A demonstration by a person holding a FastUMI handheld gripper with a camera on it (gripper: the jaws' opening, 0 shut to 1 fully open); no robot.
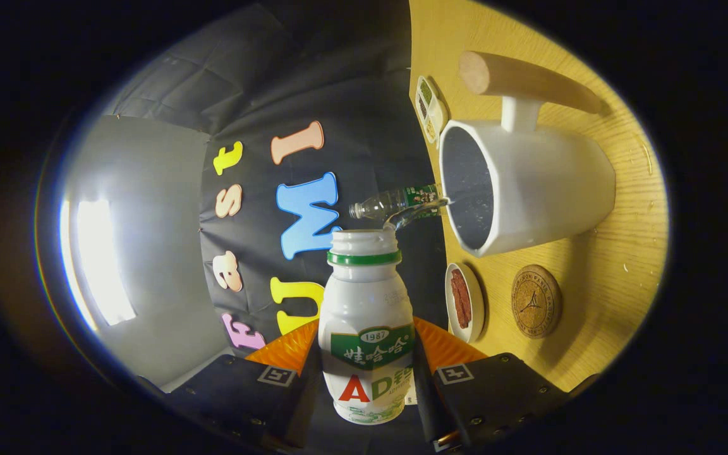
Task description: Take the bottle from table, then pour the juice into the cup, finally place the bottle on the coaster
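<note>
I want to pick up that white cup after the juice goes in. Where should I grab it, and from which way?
Probably by its wooden handle, the long stick jutting out from the white cup on the side away from the cork coaster. Come from that side. The cup's body looks too wide to pinch. Right now the gripper is shut on the bottle, pouring.

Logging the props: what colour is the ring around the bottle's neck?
Green, on the white bottle held in the claw; clearest in the gripper view.
</note>
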